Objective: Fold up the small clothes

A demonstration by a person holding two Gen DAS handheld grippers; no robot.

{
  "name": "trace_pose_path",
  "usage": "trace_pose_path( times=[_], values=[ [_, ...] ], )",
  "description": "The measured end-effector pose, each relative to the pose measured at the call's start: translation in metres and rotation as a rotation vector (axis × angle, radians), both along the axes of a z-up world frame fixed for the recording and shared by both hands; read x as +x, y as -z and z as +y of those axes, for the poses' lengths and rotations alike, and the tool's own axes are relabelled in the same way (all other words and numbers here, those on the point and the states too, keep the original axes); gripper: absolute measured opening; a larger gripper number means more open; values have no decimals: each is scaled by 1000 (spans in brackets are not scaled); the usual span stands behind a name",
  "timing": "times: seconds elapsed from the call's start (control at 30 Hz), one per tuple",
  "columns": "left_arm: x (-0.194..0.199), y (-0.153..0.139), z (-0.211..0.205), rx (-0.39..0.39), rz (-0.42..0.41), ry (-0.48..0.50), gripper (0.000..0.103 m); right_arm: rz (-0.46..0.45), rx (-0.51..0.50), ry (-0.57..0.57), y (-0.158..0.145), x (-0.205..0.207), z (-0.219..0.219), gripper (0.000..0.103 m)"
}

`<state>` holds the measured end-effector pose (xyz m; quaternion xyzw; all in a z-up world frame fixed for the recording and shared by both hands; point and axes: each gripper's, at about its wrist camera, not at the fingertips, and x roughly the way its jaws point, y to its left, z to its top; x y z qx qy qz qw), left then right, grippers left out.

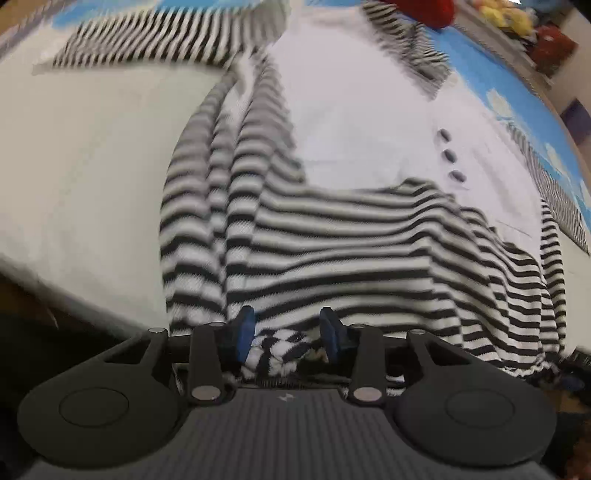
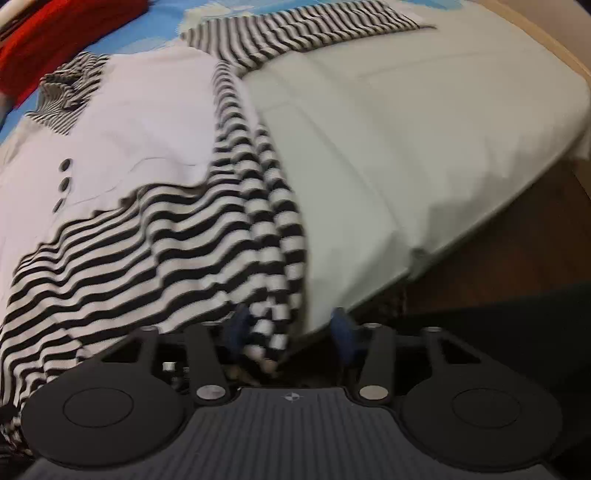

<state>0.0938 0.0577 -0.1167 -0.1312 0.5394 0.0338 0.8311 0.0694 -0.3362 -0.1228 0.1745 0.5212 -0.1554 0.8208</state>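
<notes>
A small dress, pale lilac on top with three dark buttons (image 1: pixel 450 155) and a black-and-white striped skirt (image 1: pixel 351 240), lies spread on a pale sheet (image 1: pixel 92 166). Its striped hem is bunched at the near edge. My left gripper (image 1: pixel 288 328) stands open over that hem, and a wad of striped cloth sits loose between the blue pads. In the right wrist view the same skirt (image 2: pixel 147 240) and buttons (image 2: pixel 64 181) lie to the left. My right gripper (image 2: pixel 291 326) is open, with a striped fold beside its left finger (image 2: pixel 240 325) and a gap on the other side.
A striped sleeve (image 2: pixel 295 33) stretches out at the far side. A red cloth (image 2: pixel 55 40) lies beyond the collar on a blue patterned cover (image 1: pixel 517 85). The pale sheet (image 2: pixel 406 147) ends at an edge on the right, with brown floor (image 2: pixel 498 240) below. Yellow and red items (image 1: pixel 509 18) sit far right.
</notes>
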Motion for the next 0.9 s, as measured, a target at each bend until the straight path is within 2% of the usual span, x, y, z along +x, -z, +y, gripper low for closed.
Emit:
trace_pose_path(
  times=[0.1,0.2,0.3,0.4,0.53,0.63,0.73,0.8,0.87,0.9],
  values=[
    [-2,-25,-4,20,-132,13,44,-123,-84,-59,-24,1,13,51],
    [-1,-56,-10,55,-279,40,44,-276,-109,-97,-51,-4,20,51],
    [8,-90,-3,31,-386,24,47,-438,-153,-148,-78,-8,30,51],
    [36,-123,8,61,-465,0,51,-578,-183,-198,-104,-13,32,53],
    [94,-151,32,101,-510,4,51,-660,-213,-225,-128,-20,32,58],
    [141,-153,53,170,-518,4,51,-687,-231,-249,-147,-16,30,63],
    [176,-137,83,208,-483,-37,51,-716,-261,-269,-164,-7,27,73],
    [193,-119,101,223,-458,-71,51,-724,-286,-296,-170,7,25,84],
    [202,-102,121,200,-425,-106,51,-723,-316,-327,-174,22,27,88],
    [207,-95,130,183,-406,-124,51,-722,-335,-339,-176,29,29,93]
  ],
)
